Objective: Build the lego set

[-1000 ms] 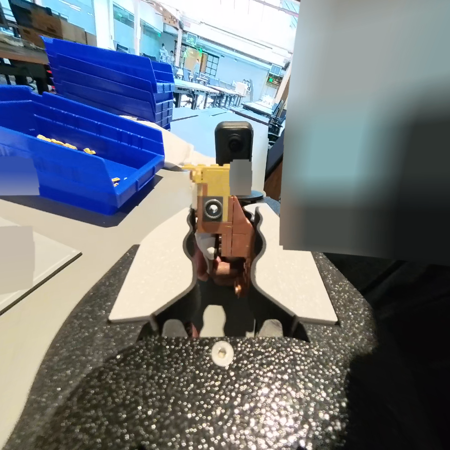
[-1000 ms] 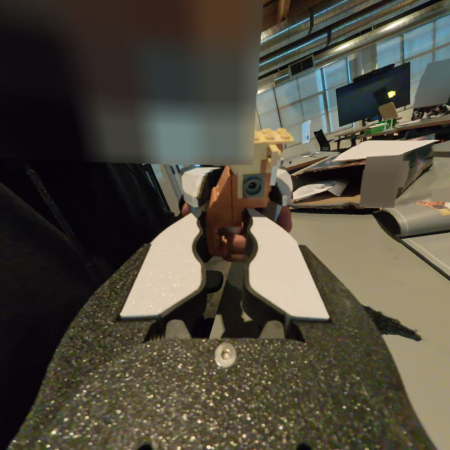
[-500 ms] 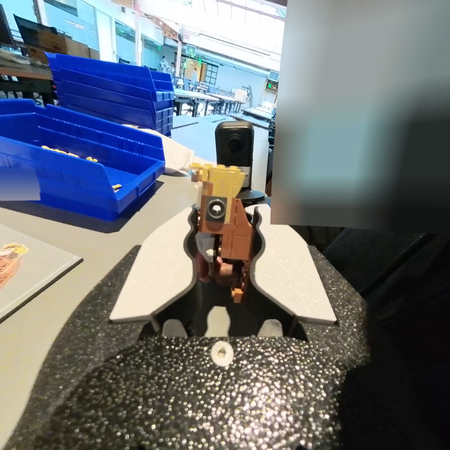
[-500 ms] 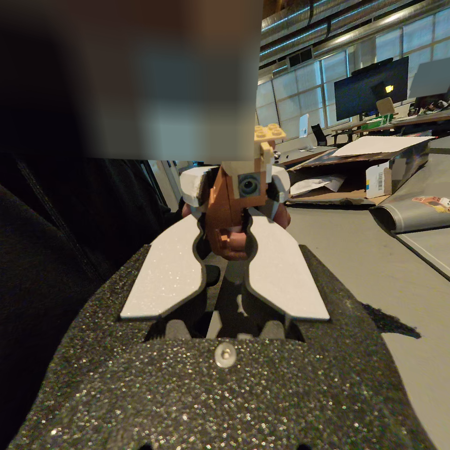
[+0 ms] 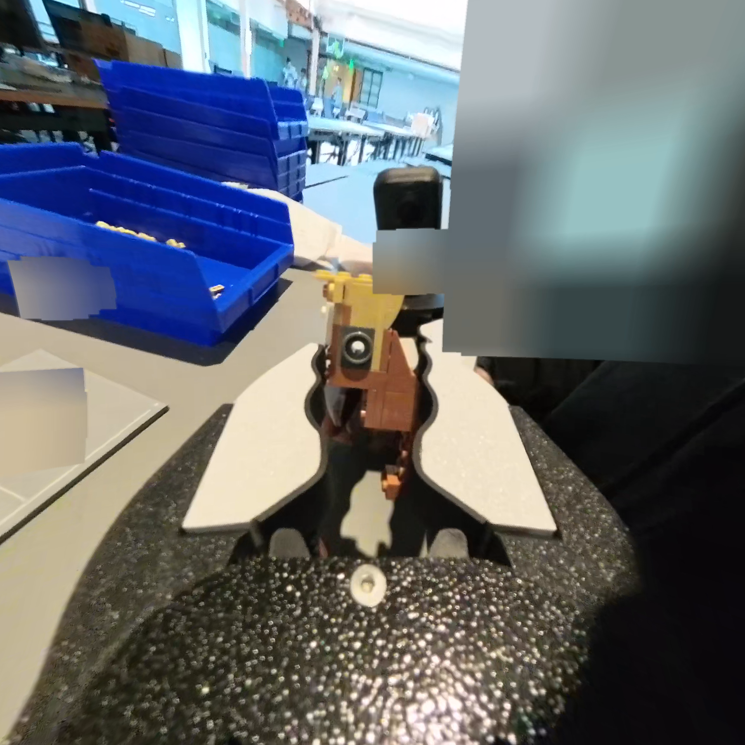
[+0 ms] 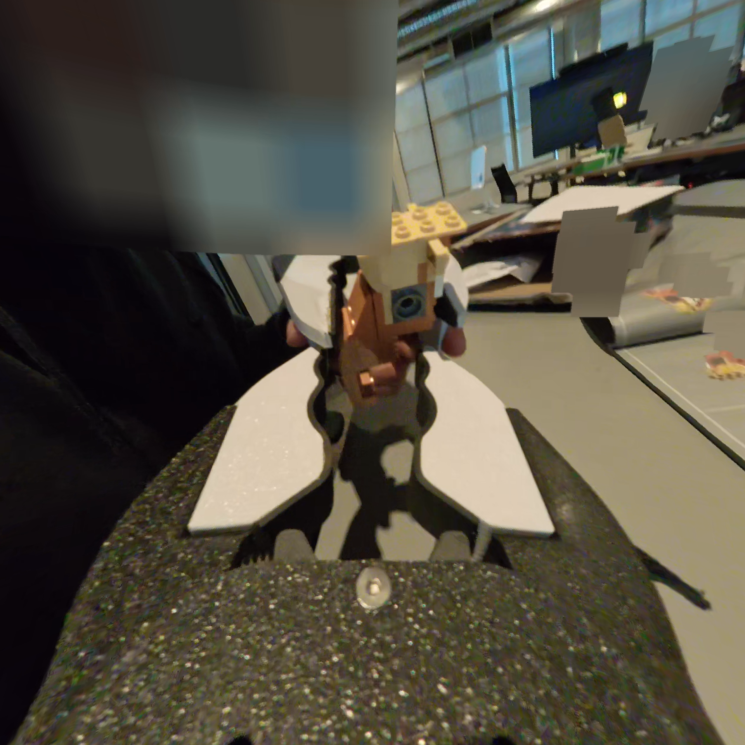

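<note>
A small lego model (image 5: 383, 383) of brown bricks, with a tan top and a dark grey round-holed brick on its side, is held in the air between both grippers. My left gripper (image 5: 369, 363) is shut on it. My right gripper (image 6: 369, 363) faces it from the other side and is shut on the model's (image 6: 371, 322) lower brown part, where a copper pin (image 6: 369, 379) points at the camera. A tan studded plate (image 6: 427, 221) tops the model. The left gripper's white fingers (image 6: 306, 306) and a person's fingertips show behind it.
Blue bins (image 5: 161, 258) holding yellow pieces and a stack of blue bins (image 5: 201, 121) stand at the left. A grey mat (image 5: 113, 415) lies near them. A black camera (image 5: 407, 201) stands behind the model. A cardboard box (image 6: 524, 250) and a small lego build (image 6: 725, 363) lie at the right. Only a small space, under 4 cm, lies between the two pairs of fingers.
The model has tilted in the right wrist view: its tan plate shows more of its top and the copper pin now points at the camera. Both grippers still hold it.
</note>
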{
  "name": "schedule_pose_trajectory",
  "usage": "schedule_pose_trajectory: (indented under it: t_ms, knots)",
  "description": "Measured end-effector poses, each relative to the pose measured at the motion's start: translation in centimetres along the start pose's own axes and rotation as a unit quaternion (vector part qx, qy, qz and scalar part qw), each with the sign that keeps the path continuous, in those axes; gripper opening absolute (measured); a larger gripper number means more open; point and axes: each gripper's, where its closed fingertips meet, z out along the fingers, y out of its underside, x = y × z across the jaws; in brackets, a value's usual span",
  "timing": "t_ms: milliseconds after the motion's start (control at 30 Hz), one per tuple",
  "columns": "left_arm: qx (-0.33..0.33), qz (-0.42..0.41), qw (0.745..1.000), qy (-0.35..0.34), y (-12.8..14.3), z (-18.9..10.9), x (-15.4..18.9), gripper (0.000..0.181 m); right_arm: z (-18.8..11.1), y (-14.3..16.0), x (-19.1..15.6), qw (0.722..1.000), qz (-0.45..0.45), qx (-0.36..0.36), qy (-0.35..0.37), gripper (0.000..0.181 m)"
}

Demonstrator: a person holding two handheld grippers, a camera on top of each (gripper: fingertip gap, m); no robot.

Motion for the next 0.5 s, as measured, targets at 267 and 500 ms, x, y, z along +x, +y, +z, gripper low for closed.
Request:
schedule_pose_trajectory:
  t_ms: [267,500]
  knots:
    - [-0.224,0.105,0.967,-0.064,5.8,-1.5,-3.3,0.043,-3.2,2.6,3.2,0.978,-0.085,-0.152,0.11,0.048]
    - [-0.308,0.089,0.947,0.007,10.1,-0.5,-2.7,0.043,-2.6,4.6,4.0,0.953,-0.145,-0.235,0.121,0.046]
